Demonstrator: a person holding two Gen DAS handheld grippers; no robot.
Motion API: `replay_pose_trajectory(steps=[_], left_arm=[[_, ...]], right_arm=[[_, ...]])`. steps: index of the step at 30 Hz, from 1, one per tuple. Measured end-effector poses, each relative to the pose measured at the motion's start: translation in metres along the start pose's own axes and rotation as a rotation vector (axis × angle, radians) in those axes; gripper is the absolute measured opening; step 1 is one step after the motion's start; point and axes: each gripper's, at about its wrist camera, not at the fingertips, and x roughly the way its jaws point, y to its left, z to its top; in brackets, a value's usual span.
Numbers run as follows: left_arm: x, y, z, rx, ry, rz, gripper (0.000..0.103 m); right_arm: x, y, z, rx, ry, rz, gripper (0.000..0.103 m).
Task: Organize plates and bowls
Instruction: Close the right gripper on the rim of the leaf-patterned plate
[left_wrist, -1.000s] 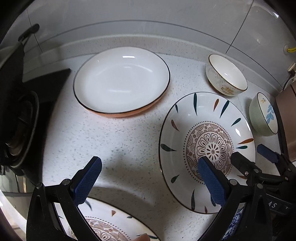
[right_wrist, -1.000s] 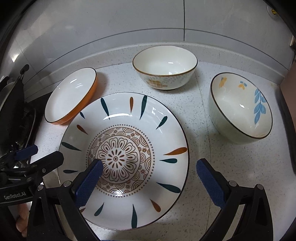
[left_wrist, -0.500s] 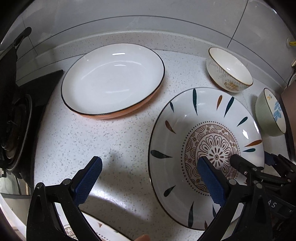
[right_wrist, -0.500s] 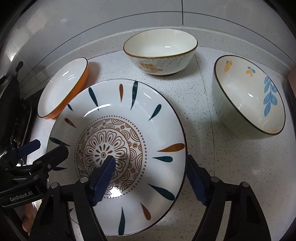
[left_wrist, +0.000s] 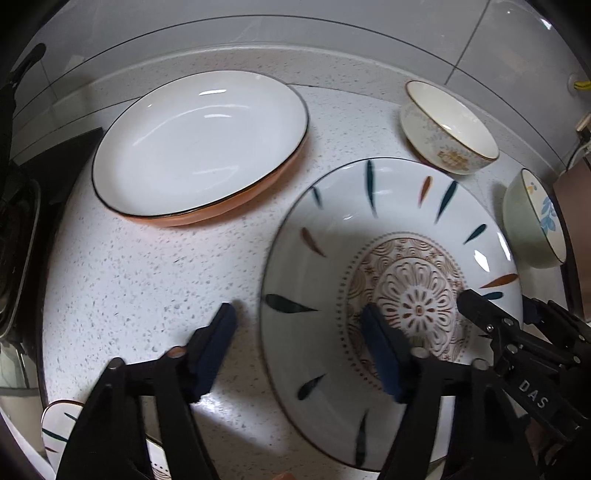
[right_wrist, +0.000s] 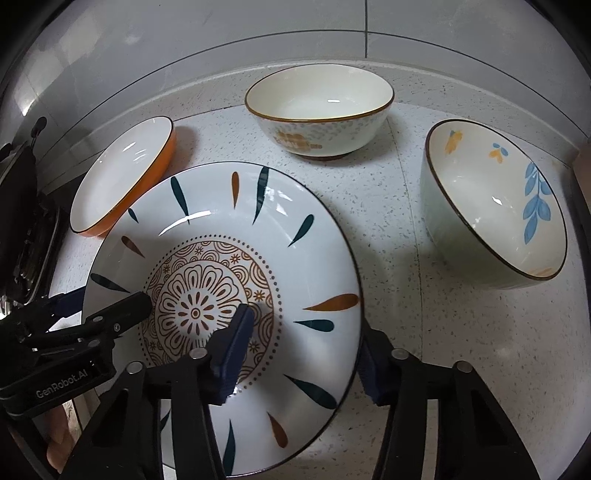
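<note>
A patterned plate (left_wrist: 369, 258) (right_wrist: 295, 229) with a flower centre and leaf marks lies on the speckled counter. My left gripper (left_wrist: 299, 332) straddles its left rim, jaws partly closed, one finger inside, one outside. My right gripper (right_wrist: 306, 336) straddles its right rim the same way, jaws narrowed. Neither visibly clamps the rim. A white plate with orange underside (left_wrist: 199, 144) (right_wrist: 122, 181) sits behind to the left. A cream bowl with gold print (left_wrist: 447, 129) (right_wrist: 317, 110) and a pale bowl with blue leaves (left_wrist: 532, 221) (right_wrist: 495, 210) stand to the right.
A black stove (left_wrist: 14, 206) borders the counter on the left. Another patterned plate (left_wrist: 55, 432) shows at the near left edge. A grey tiled wall (right_wrist: 258, 33) runs behind. A brown object (left_wrist: 576, 206) stands at the far right.
Both grippers moved forward over the patterned plate and their jaws narrowed around its opposite rims. The plate looks blurred in the left wrist view.
</note>
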Motion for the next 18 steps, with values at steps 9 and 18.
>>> replay_pose_trajectory(steps=[9,18], left_arm=[[-0.002,0.009,0.003,-0.048,-0.008,-0.012,0.035],[-0.007,0.028,-0.001,-0.085,-0.007,-0.041,0.022]], right_arm=[[-0.009,0.005,-0.009,-0.026,-0.035,-0.072,0.027],[-0.021,0.000,-0.016,0.004,-0.062,-0.076,0.018]])
